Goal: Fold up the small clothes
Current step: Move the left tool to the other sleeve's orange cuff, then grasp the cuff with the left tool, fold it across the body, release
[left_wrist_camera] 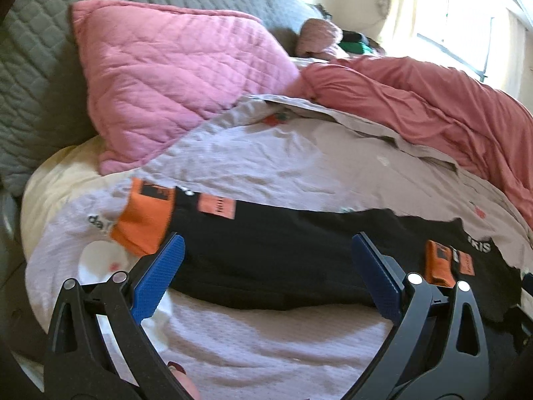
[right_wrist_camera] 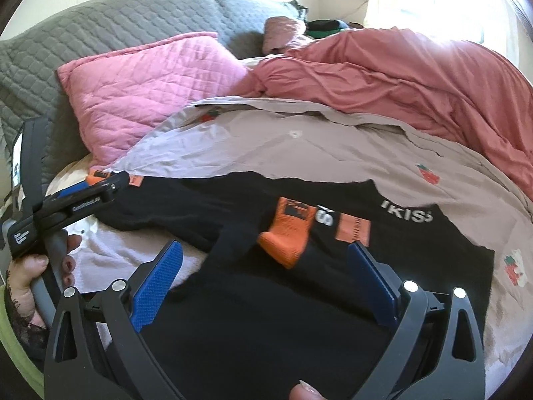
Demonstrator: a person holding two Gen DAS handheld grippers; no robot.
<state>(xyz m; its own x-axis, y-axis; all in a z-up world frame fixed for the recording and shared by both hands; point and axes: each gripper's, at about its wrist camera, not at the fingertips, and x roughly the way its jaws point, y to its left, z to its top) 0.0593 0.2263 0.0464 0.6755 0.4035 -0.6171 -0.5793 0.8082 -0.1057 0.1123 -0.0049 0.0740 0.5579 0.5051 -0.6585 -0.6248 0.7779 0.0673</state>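
black shirt (right_wrist_camera: 299,300): lying flat near the bed's (left_wrist_camera: 266,350) front edge
left gripper (left_wrist_camera: 266,276): jaws spread, empty
right gripper (right_wrist_camera: 266,280): same, released
tip: I'd pinch both sleeve ends evenly

Matt black cloth garment (right_wrist_camera: 266,300); quilted pink pillow (left_wrist_camera: 173,80); ribbed blue plastic fingers (left_wrist_camera: 160,280)

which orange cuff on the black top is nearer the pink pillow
The orange cuff at the garment's left end, lying just below the pink pillow; the other orange cuff sits by the white lettering, far from it.
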